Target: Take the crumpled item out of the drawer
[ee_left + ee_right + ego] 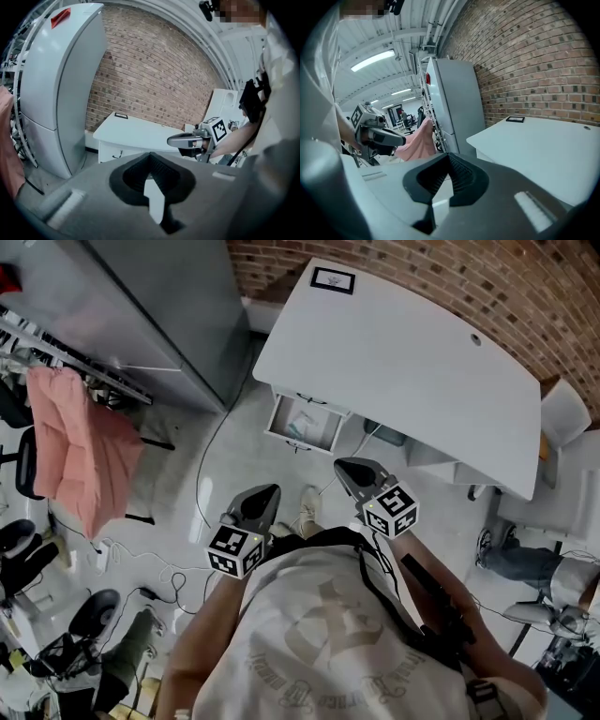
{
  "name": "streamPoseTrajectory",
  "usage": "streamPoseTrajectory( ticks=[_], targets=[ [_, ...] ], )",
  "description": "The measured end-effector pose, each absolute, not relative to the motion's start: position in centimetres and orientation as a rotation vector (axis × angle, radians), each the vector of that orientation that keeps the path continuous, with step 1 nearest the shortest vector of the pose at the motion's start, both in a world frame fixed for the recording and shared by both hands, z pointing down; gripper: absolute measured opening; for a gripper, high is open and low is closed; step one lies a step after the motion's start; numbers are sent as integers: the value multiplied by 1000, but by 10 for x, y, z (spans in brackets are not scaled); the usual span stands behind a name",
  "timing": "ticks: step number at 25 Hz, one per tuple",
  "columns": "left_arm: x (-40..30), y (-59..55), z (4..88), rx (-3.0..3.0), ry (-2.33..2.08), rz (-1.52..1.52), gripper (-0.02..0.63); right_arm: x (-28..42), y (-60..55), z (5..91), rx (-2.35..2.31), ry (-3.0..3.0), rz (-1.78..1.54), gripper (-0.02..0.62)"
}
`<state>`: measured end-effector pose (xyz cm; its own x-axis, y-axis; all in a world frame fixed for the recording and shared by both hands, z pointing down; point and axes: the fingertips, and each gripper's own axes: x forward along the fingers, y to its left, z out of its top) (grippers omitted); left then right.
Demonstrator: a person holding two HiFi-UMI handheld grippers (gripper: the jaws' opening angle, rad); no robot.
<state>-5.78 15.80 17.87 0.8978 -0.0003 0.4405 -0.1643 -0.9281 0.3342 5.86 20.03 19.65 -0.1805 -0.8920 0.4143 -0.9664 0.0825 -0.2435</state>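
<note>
Under the white desk [403,352] a white drawer [281,435] stands pulled out, with a pale crumpled item [302,423] lying inside it. Both grippers hang over the floor, short of the drawer and pointing toward it. My left gripper [265,493] is below and left of the drawer, jaws together with nothing between them. My right gripper [349,467] is just right of the drawer, also shut and empty. In the left gripper view the drawer front [115,152] shows under the desk, and the right gripper [180,139] crosses in from the right.
A tall grey cabinet [159,306] stands left of the desk against the brick wall [525,287]. A pink cloth [80,446] hangs on a rack at the left. Cables [202,493] trail over the floor. Another person's legs [525,563] are at the right.
</note>
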Motion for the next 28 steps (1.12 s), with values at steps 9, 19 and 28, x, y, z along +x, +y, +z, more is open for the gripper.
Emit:
streamPoseTrajectory(
  ticks=[9,19,28],
  targets=[
    [-28,136,189,2680,-199,656,3,71,173,229,1736,-2205,714,8],
    [-24,113,208,2629,-268,663,3,58,143,265,1582,-2196,759,8],
    [-40,77,239,2554,-264,670,3,55,101,295,1526,-2124,783,8]
  ],
)
